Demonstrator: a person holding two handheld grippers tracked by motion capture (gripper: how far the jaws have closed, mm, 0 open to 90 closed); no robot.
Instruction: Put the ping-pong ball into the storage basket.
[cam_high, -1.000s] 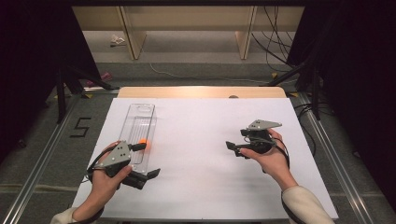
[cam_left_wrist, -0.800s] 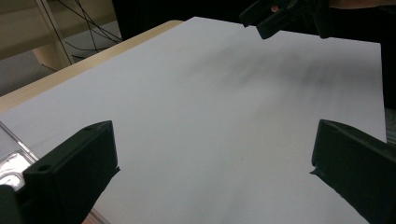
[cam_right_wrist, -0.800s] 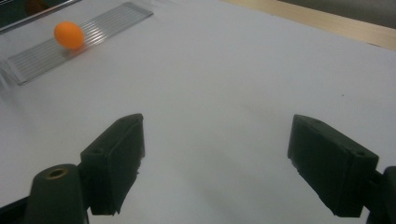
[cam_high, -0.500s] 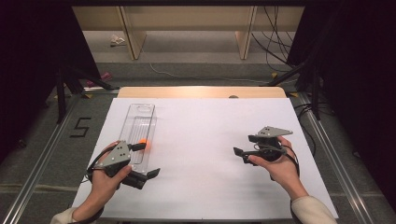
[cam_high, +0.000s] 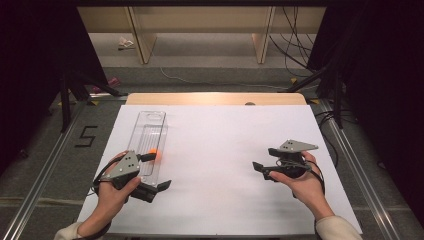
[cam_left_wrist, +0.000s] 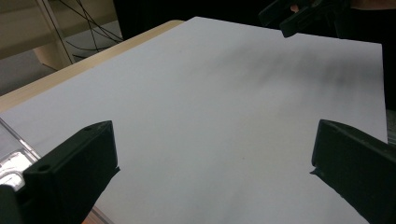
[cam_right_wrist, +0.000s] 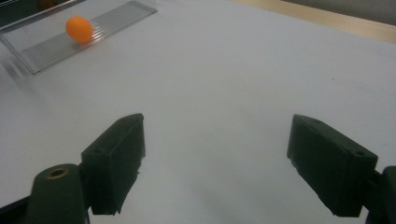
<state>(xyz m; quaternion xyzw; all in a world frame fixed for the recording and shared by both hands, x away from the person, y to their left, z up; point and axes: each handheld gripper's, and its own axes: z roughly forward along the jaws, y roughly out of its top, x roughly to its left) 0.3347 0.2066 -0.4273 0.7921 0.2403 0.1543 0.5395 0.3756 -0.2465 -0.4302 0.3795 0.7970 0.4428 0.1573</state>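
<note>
White table (cam_high: 225, 150), clear tray (cam_high: 149, 145) lengthwise front-to-back

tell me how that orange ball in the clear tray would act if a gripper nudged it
The orange ball looks round and smooth, so it would probably roll along the clear tray with its ribbed floor. It seems small and likely light, so open jaws might knock it away.
</note>
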